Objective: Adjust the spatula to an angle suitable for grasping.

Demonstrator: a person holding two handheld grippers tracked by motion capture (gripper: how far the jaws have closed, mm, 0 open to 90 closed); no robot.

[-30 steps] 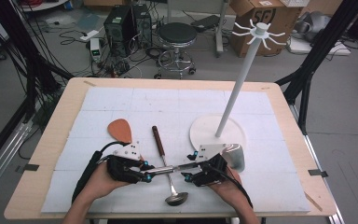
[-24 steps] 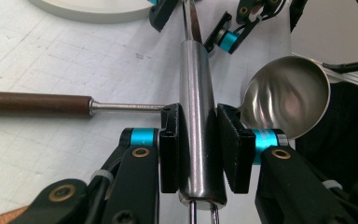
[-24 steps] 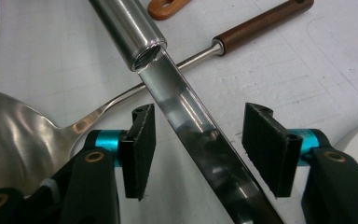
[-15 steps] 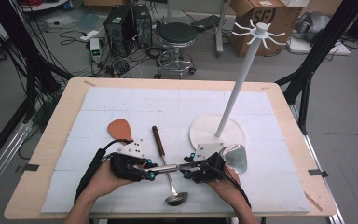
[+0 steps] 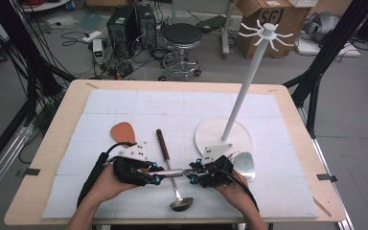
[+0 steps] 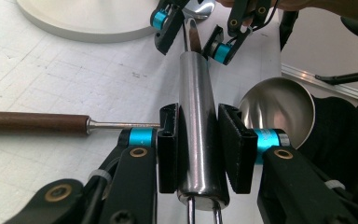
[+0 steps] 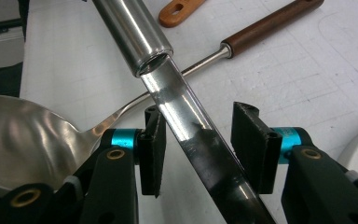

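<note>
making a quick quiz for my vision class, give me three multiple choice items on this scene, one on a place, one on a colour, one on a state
1. Where does the ladle's bowl lie?
A. near the table's front edge
B. in a sink
C. at the table's far edge

2. What colour is the ladle's handle?
A. white
B. dark brown
C. blue

3. How does the left tool stand?
A. wide open over bare mat
B. shut on a cup
C. shut on the steel handle

Key:
1 A, since the high view shows the bowl lying on the mat by the near edge.
2 B, since the grip end is dark brown wood ahead of the bare steel shaft.
3 C, since in the left gripper view both black pads press the sides of the steel handle.
</note>
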